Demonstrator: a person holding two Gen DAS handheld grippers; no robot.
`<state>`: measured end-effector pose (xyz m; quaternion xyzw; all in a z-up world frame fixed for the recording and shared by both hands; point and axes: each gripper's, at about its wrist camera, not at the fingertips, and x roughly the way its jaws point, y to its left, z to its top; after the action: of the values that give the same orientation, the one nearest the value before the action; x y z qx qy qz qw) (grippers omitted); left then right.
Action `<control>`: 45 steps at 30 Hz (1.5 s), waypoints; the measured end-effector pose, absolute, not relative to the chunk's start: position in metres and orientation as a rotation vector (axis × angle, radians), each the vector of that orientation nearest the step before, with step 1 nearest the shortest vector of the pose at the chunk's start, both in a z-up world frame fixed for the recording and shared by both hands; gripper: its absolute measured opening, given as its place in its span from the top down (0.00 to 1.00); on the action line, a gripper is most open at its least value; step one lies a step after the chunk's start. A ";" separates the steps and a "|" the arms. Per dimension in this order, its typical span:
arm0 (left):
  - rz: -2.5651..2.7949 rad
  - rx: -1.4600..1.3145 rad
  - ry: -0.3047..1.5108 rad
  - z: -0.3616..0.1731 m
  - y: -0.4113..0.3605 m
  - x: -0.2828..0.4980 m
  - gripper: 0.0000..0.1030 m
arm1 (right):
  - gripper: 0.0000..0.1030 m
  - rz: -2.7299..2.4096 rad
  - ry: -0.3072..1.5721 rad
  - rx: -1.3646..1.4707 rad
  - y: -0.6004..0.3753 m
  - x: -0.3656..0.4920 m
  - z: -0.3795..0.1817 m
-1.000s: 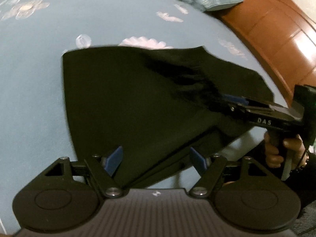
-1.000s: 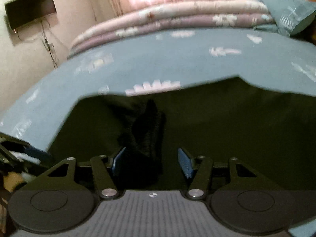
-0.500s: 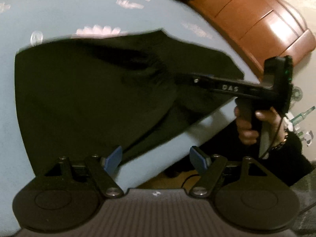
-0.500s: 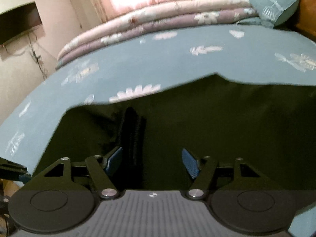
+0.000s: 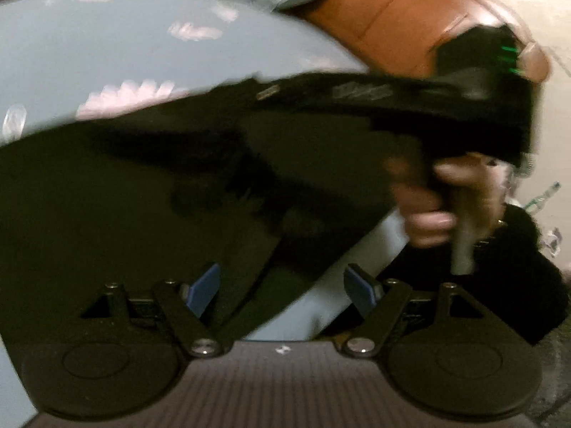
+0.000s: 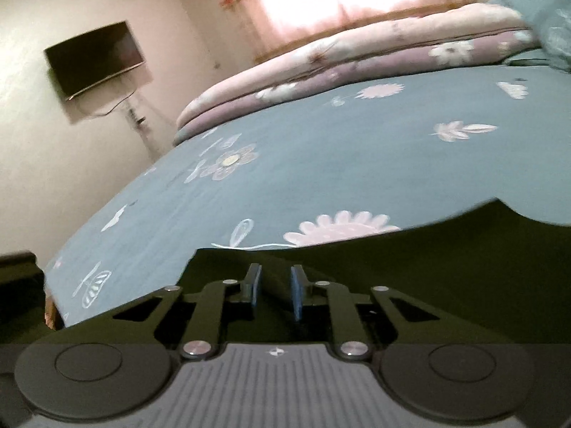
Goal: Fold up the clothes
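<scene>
The dark, limp cloth garment [image 6: 410, 267] lies spread on the blue flowered bedsheet [image 6: 321, 157]. The right gripper [image 6: 274, 294] pinches only a thin ridge of it, while the left gripper [image 5: 282, 287] gapes, holding nothing. That 1 shallow bite could slip as the cloth is lifted, dropping the fold crooked.

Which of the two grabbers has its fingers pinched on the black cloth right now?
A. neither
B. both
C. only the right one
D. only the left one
C: the right gripper has its fingers closed on a ridge of the black garment; the left gripper is spread wide open.
</scene>
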<state>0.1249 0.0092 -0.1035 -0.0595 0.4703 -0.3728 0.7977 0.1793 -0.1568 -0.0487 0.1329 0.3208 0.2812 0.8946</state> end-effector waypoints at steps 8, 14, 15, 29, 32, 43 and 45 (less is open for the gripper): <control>-0.863 -0.106 1.016 -0.116 -0.005 0.129 0.23 | 0.87 0.540 0.802 0.276 -0.151 0.212 -0.098; -0.859 -0.116 0.990 -0.093 0.020 0.136 0.23 | 0.84 0.591 0.742 0.302 -0.165 0.200 -0.100; -0.847 -0.119 0.965 -0.087 0.028 0.139 0.23 | 0.79 0.608 0.721 0.298 -0.167 0.194 -0.097; -0.511 -0.425 0.945 -0.109 0.134 0.243 0.25 | 0.64 0.815 0.740 0.382 -0.174 0.188 -0.102; -0.506 -0.429 0.929 -0.115 0.143 0.236 0.27 | 0.64 0.818 0.772 0.391 -0.175 0.193 -0.109; -0.471 -0.493 0.841 -0.126 0.161 0.268 0.28 | 0.62 0.833 0.768 0.366 -0.179 0.187 -0.110; -0.397 -0.507 0.830 -0.120 0.171 0.269 0.30 | 0.62 0.832 0.769 0.367 -0.179 0.187 -0.109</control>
<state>0.2687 0.1713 -0.1205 -0.2418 0.3962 -0.1894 0.8652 0.1869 -0.1795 -0.1094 0.1730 0.3624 0.3920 0.8277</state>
